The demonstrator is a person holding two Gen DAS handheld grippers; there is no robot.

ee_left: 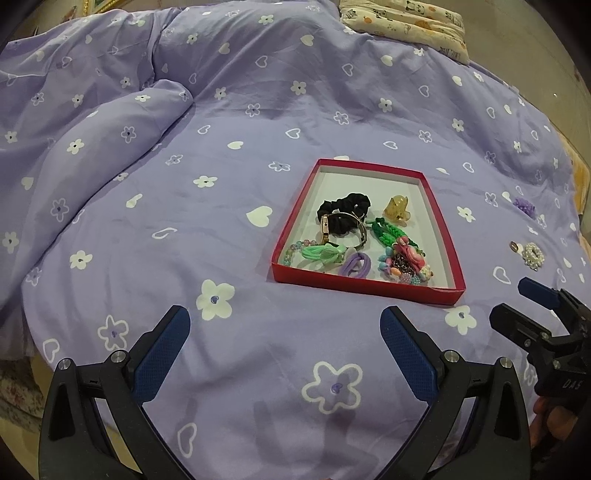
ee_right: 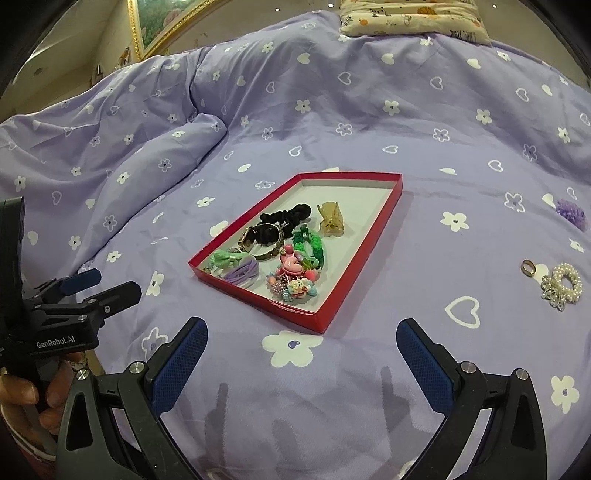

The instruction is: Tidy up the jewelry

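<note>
A shallow red box (ee_left: 364, 288) (ee_right: 258, 301) lies on the purple bedspread and holds several pieces: a black scrunchie (ee_left: 345, 212), a watch (ee_right: 255, 240), an amber claw clip (ee_right: 331, 219), green and purple hair ties and a beaded bracelet. To its right on the cover lie a pearl scrunchie (ee_right: 561, 284) (ee_left: 532, 255), a small ring (ee_right: 528, 267) (ee_left: 514, 246) and a purple flower piece (ee_right: 571, 213) (ee_left: 524, 206). My left gripper (ee_left: 285, 341) hovers open in front of the box. My right gripper (ee_right: 302, 350) also stands open, empty, near the box's front corner.
The bedspread (ee_left: 184, 184) bunches into a thick fold at the left. A patterned pillow (ee_right: 413, 16) lies at the far end. A gold picture frame (ee_right: 147, 29) stands behind the bed at left. A hand (ee_right: 22, 398) holds the left gripper's handle.
</note>
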